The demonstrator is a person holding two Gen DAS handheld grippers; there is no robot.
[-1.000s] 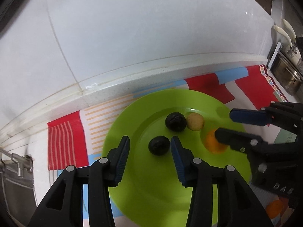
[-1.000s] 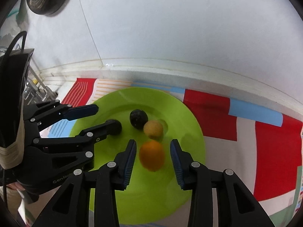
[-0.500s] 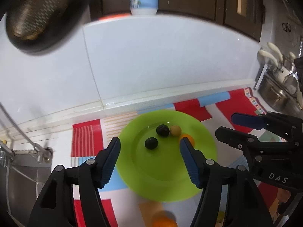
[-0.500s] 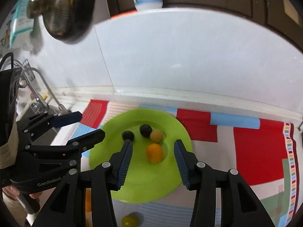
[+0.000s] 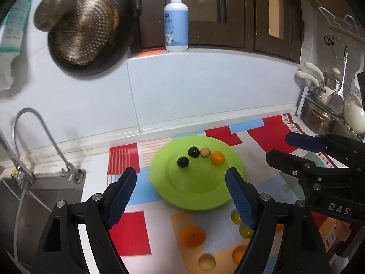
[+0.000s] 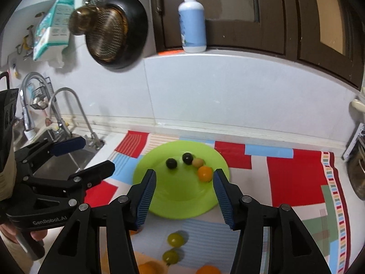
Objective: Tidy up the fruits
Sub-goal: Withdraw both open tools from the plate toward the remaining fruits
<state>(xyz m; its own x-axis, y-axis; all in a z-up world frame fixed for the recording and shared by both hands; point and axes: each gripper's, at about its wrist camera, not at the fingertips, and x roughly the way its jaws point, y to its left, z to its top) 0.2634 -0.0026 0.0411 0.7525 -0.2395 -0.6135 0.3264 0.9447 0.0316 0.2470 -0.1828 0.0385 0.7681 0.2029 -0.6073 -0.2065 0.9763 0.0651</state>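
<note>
Both grippers withdrawn, 4 fruits on plate (image 5: 196, 189)

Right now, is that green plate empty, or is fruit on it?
Not empty. The green plate holds four fruits: two dark ones, a pale one and an orange one.

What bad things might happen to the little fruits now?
The four round fruits sit loose on the green plate; a bump from a gripper could roll the orange one off. The yellow-green fruits on the mat lie near its front edge and might roll away when grabbed. Both open grippers, left and right, hover close together and might collide.
</note>
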